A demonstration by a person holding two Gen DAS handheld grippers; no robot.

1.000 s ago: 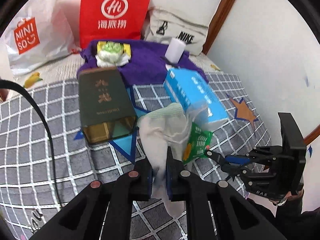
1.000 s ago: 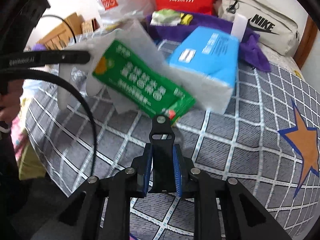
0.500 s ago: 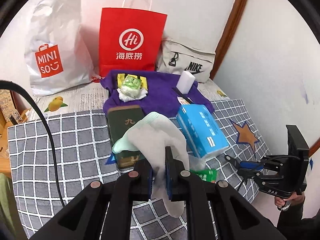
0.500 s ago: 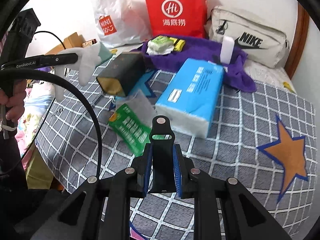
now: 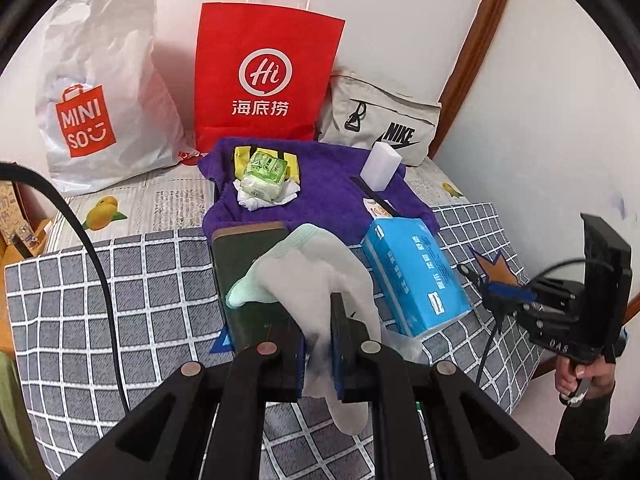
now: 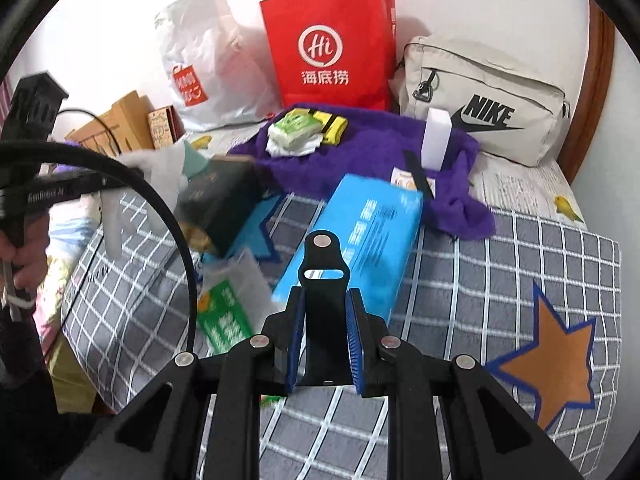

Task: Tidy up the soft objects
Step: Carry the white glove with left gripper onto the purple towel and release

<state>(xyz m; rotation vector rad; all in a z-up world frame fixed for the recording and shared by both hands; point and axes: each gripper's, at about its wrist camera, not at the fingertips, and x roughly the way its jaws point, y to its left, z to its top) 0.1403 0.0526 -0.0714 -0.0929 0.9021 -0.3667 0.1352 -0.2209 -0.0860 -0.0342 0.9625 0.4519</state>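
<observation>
Both grippers have risen since the earlier frames, and the bed looks farther below them now. The left gripper [image 5: 320,340] has its jaws pressed together on a white glove [image 5: 316,280] with pale green cuff, which hangs in the air above the dark green box [image 5: 248,280]. The right gripper [image 6: 324,344] is nearly closed on a black strap-like piece [image 6: 322,300]; I cannot tell what this piece belongs to.

I judge the glove very light and limp: it folds over the jaws and droops under them, so a pinch at the middle of the cloth is enough, and it will not break.

On the checked blanket [image 5: 120,280], the green packet [image 6: 224,320] in its clear wrap lies near the front edge, just beside the blue tissue pack [image 6: 360,232]. Behind them a purple towel [image 5: 328,188] carries a small green tissue pack [image 5: 264,176] and a white sponge block [image 5: 380,168]. Along the wall edge stand a white plastic bag [image 5: 104,108], a red paper bag [image 5: 264,80] and a beige Nike bag [image 5: 380,120]. A black cable [image 6: 168,216] curves across the right view and may catch on the things.
</observation>
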